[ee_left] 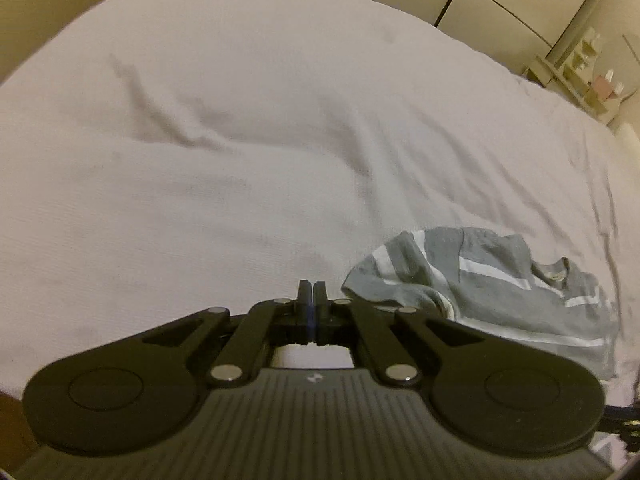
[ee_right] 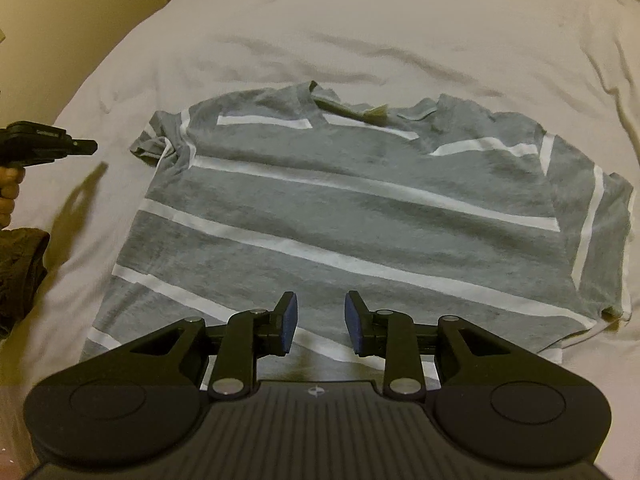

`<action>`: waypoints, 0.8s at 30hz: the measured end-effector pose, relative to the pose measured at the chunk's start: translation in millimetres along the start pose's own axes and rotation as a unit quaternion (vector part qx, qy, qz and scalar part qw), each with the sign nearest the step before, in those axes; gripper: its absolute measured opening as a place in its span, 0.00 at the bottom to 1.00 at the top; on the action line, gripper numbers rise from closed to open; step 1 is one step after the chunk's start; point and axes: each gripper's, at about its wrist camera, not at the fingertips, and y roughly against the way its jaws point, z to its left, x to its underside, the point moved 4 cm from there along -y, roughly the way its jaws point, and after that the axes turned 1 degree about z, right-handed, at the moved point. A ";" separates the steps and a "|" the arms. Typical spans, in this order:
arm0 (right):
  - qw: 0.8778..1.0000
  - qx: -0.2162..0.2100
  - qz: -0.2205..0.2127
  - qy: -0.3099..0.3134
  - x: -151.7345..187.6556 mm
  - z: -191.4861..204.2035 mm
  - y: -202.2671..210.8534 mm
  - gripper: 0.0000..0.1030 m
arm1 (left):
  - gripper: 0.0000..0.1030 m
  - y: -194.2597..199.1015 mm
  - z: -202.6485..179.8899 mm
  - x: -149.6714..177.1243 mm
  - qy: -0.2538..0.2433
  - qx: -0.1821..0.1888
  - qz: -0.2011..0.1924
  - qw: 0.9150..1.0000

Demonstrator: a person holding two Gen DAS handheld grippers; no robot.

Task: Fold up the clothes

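Your right gripper (ee_right: pixel 321 318) is hovering with its blue-padded fingers (ee_right: pixel 291 316) parted and nothing between them, right over the bottom hem of the grey striped t-shirt (ee_right: pixel 344 208). In the right wrist view the shirt is lying spread out, seemingly front side up, on the white bed sheet (ee_right: pixel 360 20), running away from you toward twelve o'clock: hem at six, under your fingers, collar (ee_right: pixel 352 114) up at twelve. So its long axis is lining up with the direction your right gripper is pointing. One sleeve (ee_right: pixel 154 142) is bunching at ten o'clock; the other sleeve (ee_right: pixel 596 216) is trailing off around three.

Your left gripper (ee_left: pixel 311 294) is sitting clenched, jaws pressed together on nothing, over bare sheet (ee_left: pixel 240 120). From the left wrist view the shirt (ee_left: pixel 492 292) is lying off at three o'clock, just beside the fingers but not touching. You can see that same left gripper (ee_right: pixel 60 142) in the right view, coming in at nine o'clock, held in your hand (ee_right: pixel 10 188), pointing at the bunched sleeve and still clear of it.

So the right is the nearer hand, already above the fabric. I'd say folding is not yet begun; the left is needing to open before it can pinch that near sleeve or side edge.
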 end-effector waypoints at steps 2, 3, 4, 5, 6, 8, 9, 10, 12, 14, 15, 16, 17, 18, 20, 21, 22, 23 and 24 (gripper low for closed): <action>1.000 -0.004 0.005 0.003 1.4 6.1 -4.1 0.30 | 0.00 -8.1 -10.4 11.1 0.007 0.035 0.022 0.999; 1.000 -0.006 0.006 0.004 1.8 9.1 -5.1 0.30 | 0.00 -13.9 -17.2 17.8 0.013 0.054 0.032 0.998; 1.000 -0.008 0.006 0.006 2.2 11.8 -5.3 0.31 | 0.01 -21.1 -23.2 25.0 0.024 0.071 0.041 0.996; 1.000 -0.010 0.006 0.007 2.6 14.4 -5.4 0.33 | 0.02 -29.4 -28.5 31.6 0.037 0.085 0.049 0.994; 1.000 -0.011 0.006 0.008 2.9 16.6 -5.3 0.33 | 0.03 -37.8 -33.7 37.8 0.051 0.097 0.056 0.992; 1.000 -0.010 0.005 0.010 3.9 17.8 -3.7 0.33 | 0.29 -53.5 -43.2 49.3 0.081 0.121 0.068 0.987; 1.000 -0.008 0.005 0.010 4.4 17.2 -2.9 0.33 | 0.36 -58.7 -44.6 53.5 0.098 0.132 0.071 0.984; 1.000 -0.006 0.006 0.008 4.8 15.7 -2.2 0.33 | 0.47 -62.6 -44.9 56.3 0.115 0.143 0.072 0.980; 1.000 -0.001 0.007 0.003 5.8 11.8 -1.1 0.33 | 0.50 -68.5 -45.7 58.3 0.148 0.156 0.065 0.974; 1.000 0.001 0.010 0.000 7.5 8.4 -0.7 0.33 | 0.26 -70.2 -45.8 58.5 0.171 0.161 0.056 0.970; 1.000 0.002 0.011 -0.001 8.3 7.3 -0.6 0.33 | 0.12 -70.6 -45.7 58.5 0.182 0.163 0.052 0.968; 1.000 0.003 0.012 0.000 9.0 6.5 -0.4 0.33 | 0.02 -68.5 -46.2 58.3 0.188 0.164 0.047 0.967; 1.000 0.003 0.012 0.001 8.9 6.3 0.1 0.33 | 0.02 -61.6 -47.6 57.4 0.186 0.164 0.039 0.968; 1.000 0.002 0.012 0.001 8.1 6.5 0.9 0.33 | 0.02 -51.3 -49.8 55.4 0.177 0.161 0.026 0.971; 1.000 0.000 0.010 0.003 5.9 6.8 2.7 0.33 | 0.02 -23.7 -46.2 52.5 0.159 0.131 -0.009 0.978; 1.000 -0.002 0.007 0.005 3.9 6.5 3.8 0.33 | 0.02 -10.6 -40.6 53.4 0.154 0.110 -0.022 0.982; 1.000 -0.004 0.005 0.006 1.9 6.3 4.4 0.33 | 0.02 0.3 -34.8 55.0 0.148 0.089 -0.029 0.985; 1.000 -0.006 0.003 0.008 0.1 6.4 4.5 0.34 | 0.02 8.9 -30.1 57.1 0.139 0.065 -0.033 0.988; 1.000 -0.008 0.002 0.009 -1.4 6.1 4.5 0.34 | 0.02 15.1 -26.4 59.9 0.126 0.038 -0.035 0.991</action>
